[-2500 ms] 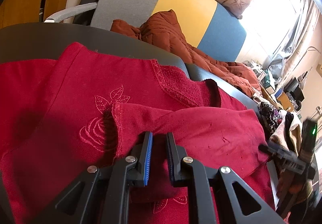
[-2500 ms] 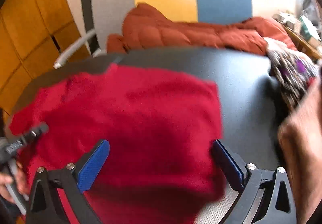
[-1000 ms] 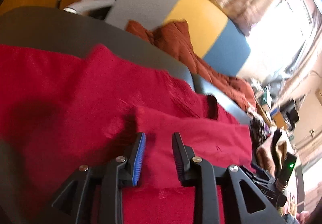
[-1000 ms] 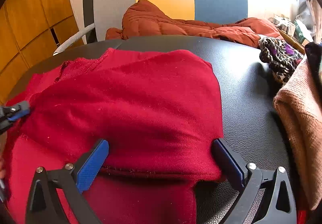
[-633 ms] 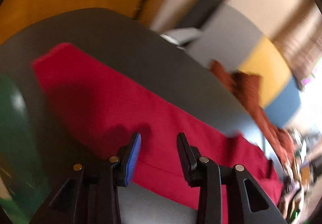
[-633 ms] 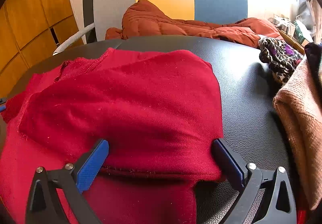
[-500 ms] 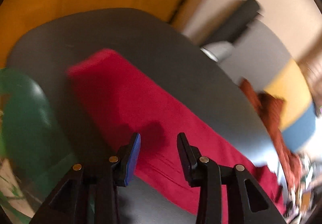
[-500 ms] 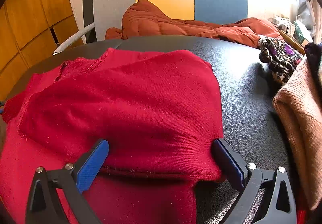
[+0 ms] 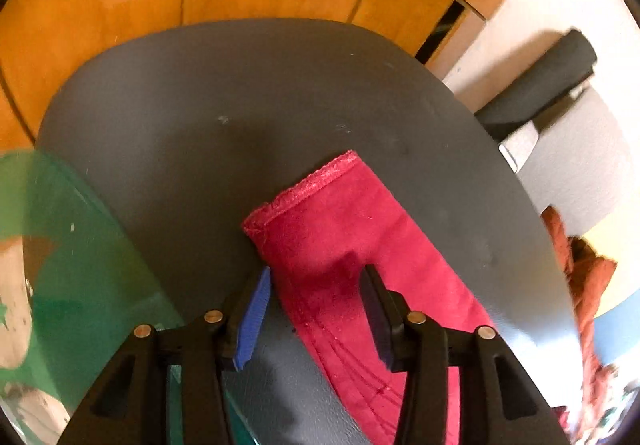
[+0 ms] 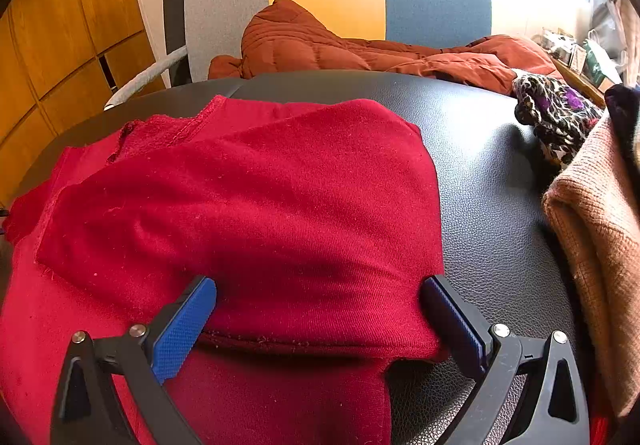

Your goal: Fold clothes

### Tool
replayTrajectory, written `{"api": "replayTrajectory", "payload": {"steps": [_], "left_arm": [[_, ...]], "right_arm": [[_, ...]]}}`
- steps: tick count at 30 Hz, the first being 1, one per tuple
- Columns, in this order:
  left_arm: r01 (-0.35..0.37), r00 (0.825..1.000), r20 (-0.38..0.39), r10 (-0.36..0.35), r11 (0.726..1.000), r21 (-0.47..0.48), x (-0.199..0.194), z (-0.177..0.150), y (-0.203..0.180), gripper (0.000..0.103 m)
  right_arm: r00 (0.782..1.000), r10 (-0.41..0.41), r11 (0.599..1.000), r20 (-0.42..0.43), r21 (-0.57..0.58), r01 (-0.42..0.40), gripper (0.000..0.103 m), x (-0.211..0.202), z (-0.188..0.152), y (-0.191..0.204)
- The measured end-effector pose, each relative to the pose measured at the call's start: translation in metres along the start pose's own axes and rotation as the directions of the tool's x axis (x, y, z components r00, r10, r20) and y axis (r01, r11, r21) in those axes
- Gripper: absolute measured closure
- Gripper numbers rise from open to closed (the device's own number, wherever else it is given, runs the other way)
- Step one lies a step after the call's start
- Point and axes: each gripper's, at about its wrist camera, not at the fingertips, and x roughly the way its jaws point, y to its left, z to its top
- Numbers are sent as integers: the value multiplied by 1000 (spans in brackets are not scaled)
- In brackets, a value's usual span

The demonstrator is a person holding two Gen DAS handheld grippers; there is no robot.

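Left gripper (image 9: 316,305), swung away from the folded chest, now open astride the red sweater's (image 10: 248,213) outstretched sleeve (image 9: 352,245) near its cuff, likely next to fold; right gripper (image 10: 320,317) unmoved, spread wide, straddling the folded edge.

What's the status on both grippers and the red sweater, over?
Left gripper open, straddling the sleeve near its cuff. Right gripper open wide over the red sweater, body folded. Tan knit pile close on right.

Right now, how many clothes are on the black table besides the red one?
3, maybe more hidden: a leopard-print cloth at the far right, a tan knit sweater on the right edge, something dark atop it.
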Motion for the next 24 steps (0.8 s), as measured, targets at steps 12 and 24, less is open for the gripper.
{"api": "replayTrajectory", "payload": {"steps": [12,24], "left_arm": [[263,962,66,-267,963,54,-47,-26,-38,96],[554,818,-96,-567,732,397,-128,-169,-193,95]], "right_arm": [[1000,-1,1000,1,-2,1,0,0,1,-1],[1000,5,1000,4,2,-5,0,0,1,-2]]}}
